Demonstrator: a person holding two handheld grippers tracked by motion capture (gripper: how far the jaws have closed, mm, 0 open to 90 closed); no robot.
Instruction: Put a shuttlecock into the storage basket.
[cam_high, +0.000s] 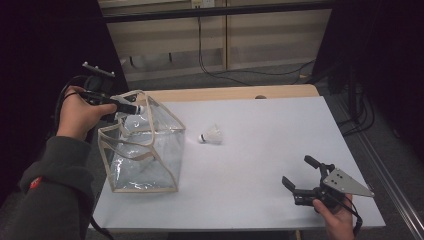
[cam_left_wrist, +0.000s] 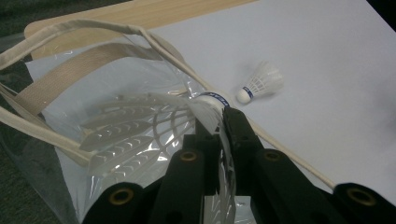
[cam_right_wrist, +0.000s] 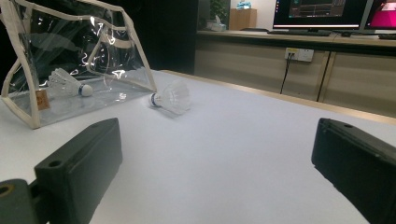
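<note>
A clear plastic bag (cam_high: 150, 155) with beige trim stands open at the table's left. My left gripper (cam_high: 134, 108) hovers over the bag's mouth, shut on a white shuttlecock (cam_left_wrist: 135, 130) whose cork (cam_left_wrist: 214, 97) points past the jaw tips. A second shuttlecock (cam_high: 211, 135) lies on its side on the white table, just right of the bag (cam_left_wrist: 70, 74). In the right gripper view a third shuttlecock (cam_right_wrist: 67, 84) lies inside the bag (cam_right_wrist: 28, 107). My right gripper (cam_high: 296, 171) is near the front right edge, open wide with nothing between its jaws.
The white tabletop (cam_high: 270, 130) has a wooden strip (cam_high: 235, 93) along its far edge. Cables (cam_high: 250, 72) trail on the floor beyond it. Monitors (cam_right_wrist: 322, 11) stand on a counter in the background.
</note>
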